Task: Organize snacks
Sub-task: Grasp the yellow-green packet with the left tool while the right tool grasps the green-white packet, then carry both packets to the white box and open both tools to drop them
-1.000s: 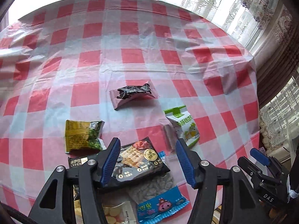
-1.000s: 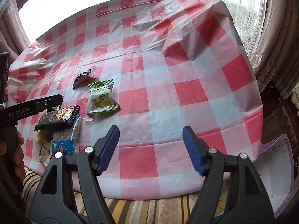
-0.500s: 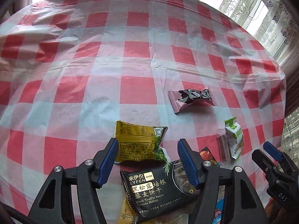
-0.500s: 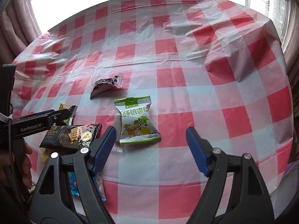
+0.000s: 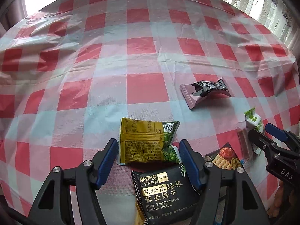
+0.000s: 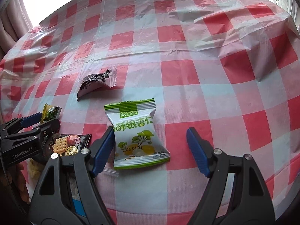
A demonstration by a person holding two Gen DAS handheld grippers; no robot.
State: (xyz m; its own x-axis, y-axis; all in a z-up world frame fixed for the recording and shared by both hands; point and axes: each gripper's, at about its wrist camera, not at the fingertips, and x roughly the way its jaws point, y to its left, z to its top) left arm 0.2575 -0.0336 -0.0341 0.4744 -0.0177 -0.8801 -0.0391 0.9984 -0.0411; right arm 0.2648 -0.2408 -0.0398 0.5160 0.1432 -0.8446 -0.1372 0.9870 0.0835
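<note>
A yellow-green snack packet (image 5: 146, 142) lies on the checked tablecloth, between the open fingers of my left gripper (image 5: 148, 150). A black LYFEN biscuit packet (image 5: 165, 193) lies just below it. A pink-and-black packet (image 5: 206, 91) lies farther right. A white-and-green ginkgo packet (image 6: 138, 135) lies between the open fingers of my right gripper (image 6: 151, 138), against the left finger. The pink-and-black packet (image 6: 97, 82) lies beyond it. My left gripper (image 6: 35, 123) shows at the left edge of the right wrist view.
A pile of packets, one with crackers pictured (image 6: 65, 144), lies at the table's near left edge. The red-and-white tablecloth (image 6: 187, 56) is wrinkled, with raised folds at the far right. Curtains (image 5: 262, 5) hang behind the table.
Both grippers have moved forward and down over the table. The yellow-green packet now sits between my left fingers and the ginkgo packet between my right fingers. Both stay open.
</note>
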